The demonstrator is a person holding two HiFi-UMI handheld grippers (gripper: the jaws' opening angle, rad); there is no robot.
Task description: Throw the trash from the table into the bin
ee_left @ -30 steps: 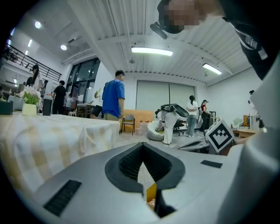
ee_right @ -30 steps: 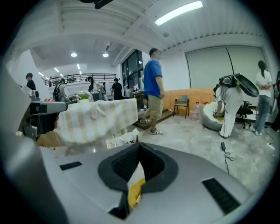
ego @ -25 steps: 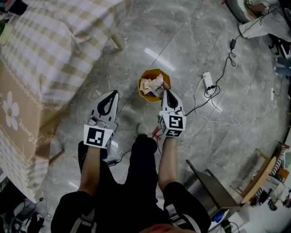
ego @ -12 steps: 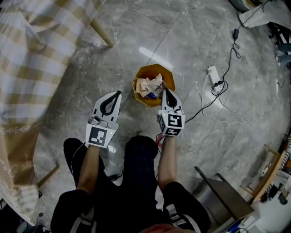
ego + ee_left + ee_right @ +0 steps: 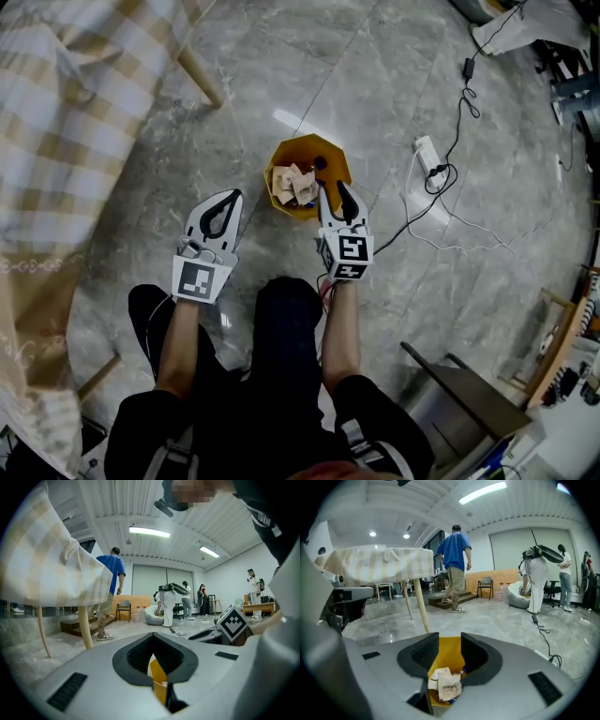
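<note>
The crumpled paper (image 5: pixel 292 185) lies in the yellow bin (image 5: pixel 323 150), a shapeless wad with no clear long axis. The bin stands mouth-up on the marble floor (image 5: pixel 394 84). Over its rim the right gripper (image 5: pixel 332 189) has just spread its jaws, and nothing sits between them. The left gripper (image 5: pixel 233 195), apart from the bin, is closed and empty.

Person wears black top (image 5: pixel 272 441) and black trousers (image 5: pixel 291 323); left gripper (image 5: pixel 232 197) and right gripper (image 5: pixel 331 192) have white shells, black inner linings, and white rear cubes with black square markers.
</note>
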